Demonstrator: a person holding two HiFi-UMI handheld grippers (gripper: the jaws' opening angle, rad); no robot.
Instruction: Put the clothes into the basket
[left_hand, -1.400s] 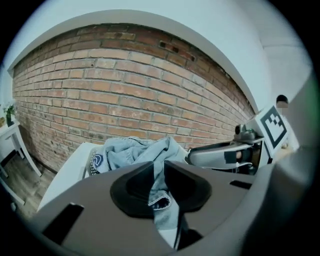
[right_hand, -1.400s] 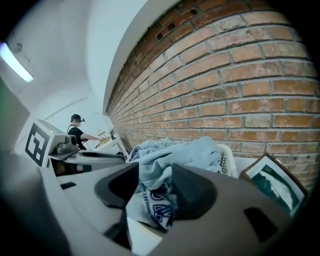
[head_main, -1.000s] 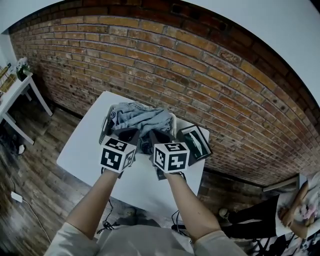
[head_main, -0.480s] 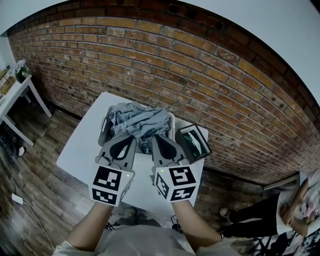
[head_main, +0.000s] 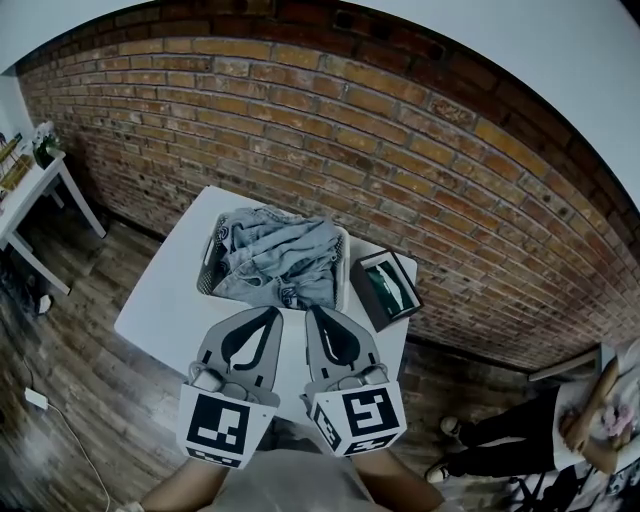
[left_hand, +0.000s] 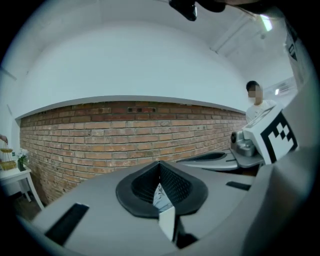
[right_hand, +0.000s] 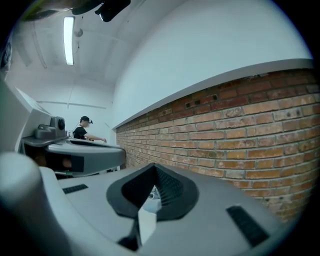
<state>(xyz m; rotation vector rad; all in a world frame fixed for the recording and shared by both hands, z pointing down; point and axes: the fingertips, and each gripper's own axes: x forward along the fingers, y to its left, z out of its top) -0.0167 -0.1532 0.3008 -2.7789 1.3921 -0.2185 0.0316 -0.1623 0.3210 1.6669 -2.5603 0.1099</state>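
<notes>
The clothes (head_main: 275, 262), a crumpled grey-blue heap, lay in the basket (head_main: 343, 270) and filled it, with one fold hanging over the near rim. The basket was white with slotted sides and stood on the far half of the white desk (head_main: 165, 300). Just beside its right side sat a dark open box (head_main: 388, 288) with something green inside; what it was could not be made out.

Nearer the person, the left claw (head_main: 272, 314) and the right claw (head_main: 312, 313) were held side by side above the near part of the desk, tips aimed toward the basket and clear of the clothes. Both claws were fully closed with nothing between the pads: the left gripper view showed its jaws (left_hand: 160, 167) pressed together and empty, and the right gripper view showed the same (right_hand: 154, 170). Each of those views looked across at the brick wall (head_main: 400, 150) and caught the other claw alongside.

Around the desk was a wooden floor (head_main: 60, 340). A small white side table (head_main: 30, 190) stood at the far left against the wall, and a seated person (head_main: 590, 420) showed at the lower right edge of the head view.
</notes>
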